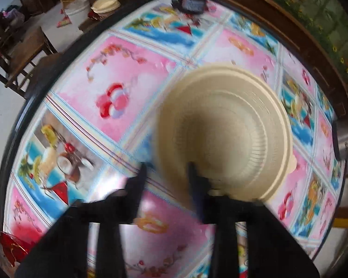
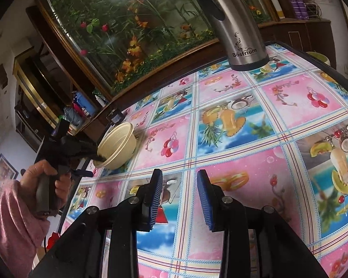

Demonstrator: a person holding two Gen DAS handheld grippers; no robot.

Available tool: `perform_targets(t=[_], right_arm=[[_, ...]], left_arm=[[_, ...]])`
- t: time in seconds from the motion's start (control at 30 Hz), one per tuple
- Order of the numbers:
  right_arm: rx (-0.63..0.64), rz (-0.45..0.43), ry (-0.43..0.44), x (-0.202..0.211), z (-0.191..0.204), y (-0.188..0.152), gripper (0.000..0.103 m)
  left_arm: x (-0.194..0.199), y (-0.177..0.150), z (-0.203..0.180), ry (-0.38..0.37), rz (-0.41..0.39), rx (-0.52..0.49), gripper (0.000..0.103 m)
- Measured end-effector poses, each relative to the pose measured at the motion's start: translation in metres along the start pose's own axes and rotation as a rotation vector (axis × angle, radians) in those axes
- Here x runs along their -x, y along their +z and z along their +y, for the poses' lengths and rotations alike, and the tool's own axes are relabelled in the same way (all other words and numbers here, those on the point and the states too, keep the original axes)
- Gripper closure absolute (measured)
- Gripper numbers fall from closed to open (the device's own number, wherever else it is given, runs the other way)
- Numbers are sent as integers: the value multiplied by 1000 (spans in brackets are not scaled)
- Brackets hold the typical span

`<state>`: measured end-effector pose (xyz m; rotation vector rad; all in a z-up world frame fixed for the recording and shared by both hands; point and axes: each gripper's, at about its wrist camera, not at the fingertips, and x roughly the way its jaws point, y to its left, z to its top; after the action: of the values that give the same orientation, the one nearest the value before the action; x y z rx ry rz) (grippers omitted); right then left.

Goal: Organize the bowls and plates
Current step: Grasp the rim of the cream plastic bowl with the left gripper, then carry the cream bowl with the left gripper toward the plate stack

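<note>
**Bowl in the left gripper, sorting barely begun**

The left gripper [image 2: 97, 156] had clamped onto the near rim of the bowl [image 2: 118, 143], one finger inside the wall and one outside, as both views showed. The jaws were nearly closed, with only the thin rim between them. In the right wrist view the bowl sat tilted toward the gripper, at the table [image 2: 232, 125] edge well to the left of the flask [image 2: 234, 23]; whether its base rested on the cloth or had lifted could not be told. The left wrist view was blurred, but the layered rim lines there suggested that the bowl might be several nested together; that was a guess.

The right gripper [image 2: 179, 199] hung over the cloth in front of the flask, its blue pads apart and nothing between them.

As for progress, little looked settled. One bowl was in hand and had no visible place to go yet. A cream plate or lid [image 1: 105, 3] lay on a side stand beyond the table, beside a white bucket [image 1: 77, 11], well away from the flask. No other plates or bowls showed on the table itself. By that reckoning the work was in an early or middle stage: the held bowl needed carrying to its stack, and the right gripper had no job yet.
</note>
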<state>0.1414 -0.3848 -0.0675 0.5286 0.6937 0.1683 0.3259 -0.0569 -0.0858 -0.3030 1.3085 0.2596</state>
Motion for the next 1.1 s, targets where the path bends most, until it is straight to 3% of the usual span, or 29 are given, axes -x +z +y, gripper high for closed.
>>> perform_targets(t=[0.13, 0.23, 0.57, 0.93, 1.1], right_arm=[[-16, -3, -5, -2, -5, 1, 69], [-24, -2, 7, -1, -7, 2, 69], [-83, 2, 4, 0, -23, 6, 69], [-124, -14, 21, 13, -34, 1, 69], [-86, -13, -5, 21, -30, -8, 69]], left_arm=[[9, -16, -6, 5, 4, -51, 86], [11, -37, -8, -26, 59, -80, 86], [32, -151, -12, -88, 137, -218, 86], [66, -266, 35, -139, 94, -351, 86], [80, -306, 55, -86, -7, -466, 86]])
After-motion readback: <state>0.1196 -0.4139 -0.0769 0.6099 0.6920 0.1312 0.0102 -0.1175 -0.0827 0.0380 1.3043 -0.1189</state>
